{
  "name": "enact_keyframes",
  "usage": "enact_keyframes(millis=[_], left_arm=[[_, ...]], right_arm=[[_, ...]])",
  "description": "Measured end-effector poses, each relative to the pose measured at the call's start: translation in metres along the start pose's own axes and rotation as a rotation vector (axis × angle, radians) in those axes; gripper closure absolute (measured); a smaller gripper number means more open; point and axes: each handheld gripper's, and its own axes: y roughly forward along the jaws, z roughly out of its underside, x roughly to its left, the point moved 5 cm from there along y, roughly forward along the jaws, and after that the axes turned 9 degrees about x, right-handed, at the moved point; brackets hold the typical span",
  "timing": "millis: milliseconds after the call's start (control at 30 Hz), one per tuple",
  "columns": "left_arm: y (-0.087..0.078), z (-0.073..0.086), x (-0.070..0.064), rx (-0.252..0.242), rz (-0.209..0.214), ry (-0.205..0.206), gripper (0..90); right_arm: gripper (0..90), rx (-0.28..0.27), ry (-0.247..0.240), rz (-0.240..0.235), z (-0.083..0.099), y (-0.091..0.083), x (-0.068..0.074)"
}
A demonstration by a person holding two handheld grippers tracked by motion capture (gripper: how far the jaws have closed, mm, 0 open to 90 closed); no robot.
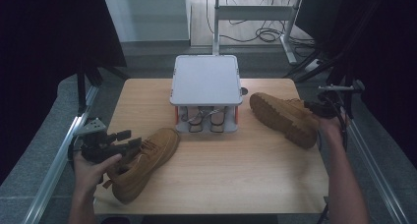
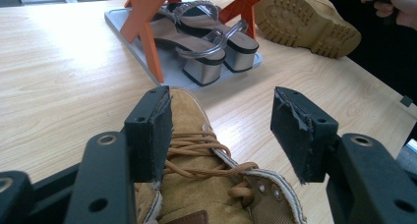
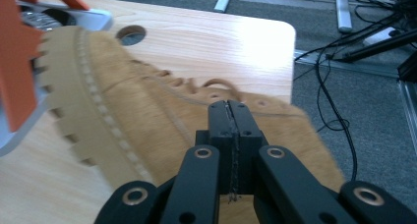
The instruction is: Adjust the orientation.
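Two tan boots mid-shuffle next to a little shoe rack

Left gripper (image 2: 221, 130) spread wide over the laced top of the left boot (image 1: 142, 162), one pad (image 2: 156, 130) against the tongue edge, the other well clear, so nothing clamped yet; looks lined up to pinch the collar since that's the easiest bit to grab. Boot lying on the table (image 1: 246, 170) near the front left corner, toe aimed at the rack (image 1: 206, 81). Right gripper (image 3: 231, 135) pinched fully together at the collar of the right boot (image 1: 285, 117), probably nipping a thin bit of the edge, boot tipped on its side with the lugged sole facing out, just right of the rack. Sandals (image 2: 211, 42) already parked on the bottom shelf, so top deck probably reserved for the boots.
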Motion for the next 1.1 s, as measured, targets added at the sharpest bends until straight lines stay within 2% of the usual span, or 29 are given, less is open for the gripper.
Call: enact_keyframes(millis=[100, 200, 267, 367, 500, 667, 1100], left_arm=[[0.001, 0.000, 0.000, 0.001, -0.003, -0.001, 41.2], [0.001, 0.000, 0.001, 0.002, -0.005, -0.003, 41.2], [0.001, 0.000, 0.002, 0.003, -0.006, -0.007, 41.2], [0.001, 0.001, 0.003, 0.006, -0.005, -0.006, 41.2], [0.000, 0.000, 0.002, 0.001, -0.005, -0.007, 41.2], [-0.001, 0.001, 0.004, -0.003, -0.007, -0.009, 41.2], [-0.002, 0.001, 0.004, -0.003, -0.007, -0.009, 41.2]], right_arm=[[89.7, 0.003, 0.014, -0.023, -0.001, 0.007, -0.006], [89.7, 0.025, -0.014, -0.030, 0.000, 0.015, -0.004], [89.7, 0.028, -0.032, -0.011, 0.000, 0.017, -0.004], [89.8, 0.020, -0.015, -0.005, -0.001, 0.017, -0.010], [89.8, 0.035, 0.004, -0.027, 0.000, 0.021, -0.016], [89.8, 0.047, -0.032, -0.042, 0.002, 0.024, -0.011], [89.9, 0.056, -0.022, -0.071, 0.003, 0.028, -0.008]])
